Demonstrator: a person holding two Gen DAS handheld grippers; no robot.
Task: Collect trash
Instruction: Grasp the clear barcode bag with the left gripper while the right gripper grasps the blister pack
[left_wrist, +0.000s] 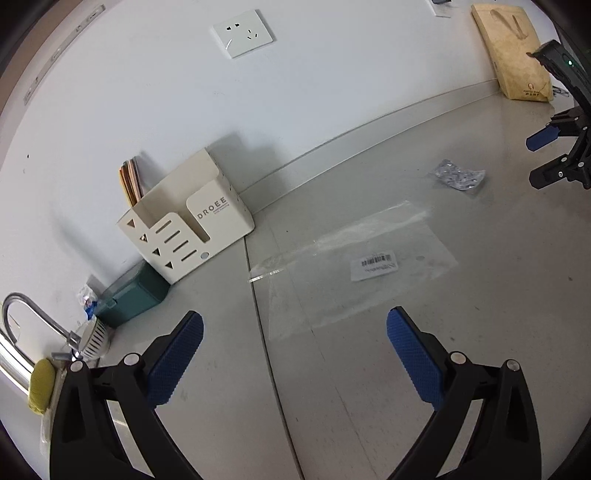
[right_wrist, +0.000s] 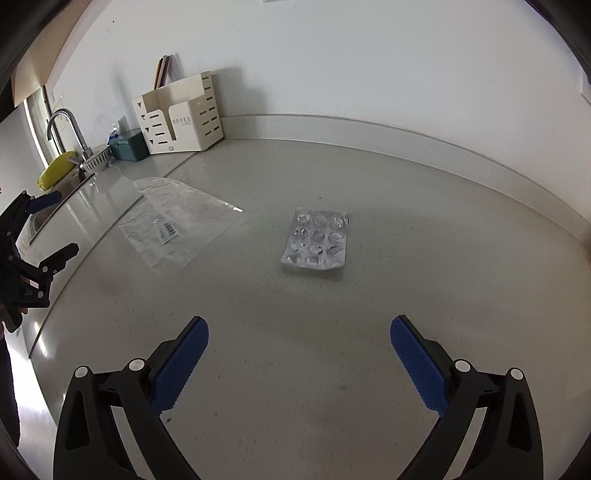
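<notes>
Left gripper (left_wrist: 295, 354) hovering over counter (left_wrist: 480, 332), jaws spread wide, gripping nothing. Clear plastic bag (left_wrist: 351, 266) with barcode label lying flat on counter just ahead of it. Right gripper (right_wrist: 299, 362) also hanging with jaws apart and empty. Empty blister pack (right_wrist: 317, 242) lying flat ahead of it, well apart from bag. Cream organizer (right_wrist: 181, 118) standing against wall.

Only thing I can really read is "DROEE" on the front of the cream desk organizer (left_wrist: 207, 221) by the wall; the clear plastic bag (left_wrist: 354, 266) has a white barcode sticker (left_wrist: 375, 264) and the brown paper bag (left_wrist: 517, 51) some print, both too small to read.
</notes>
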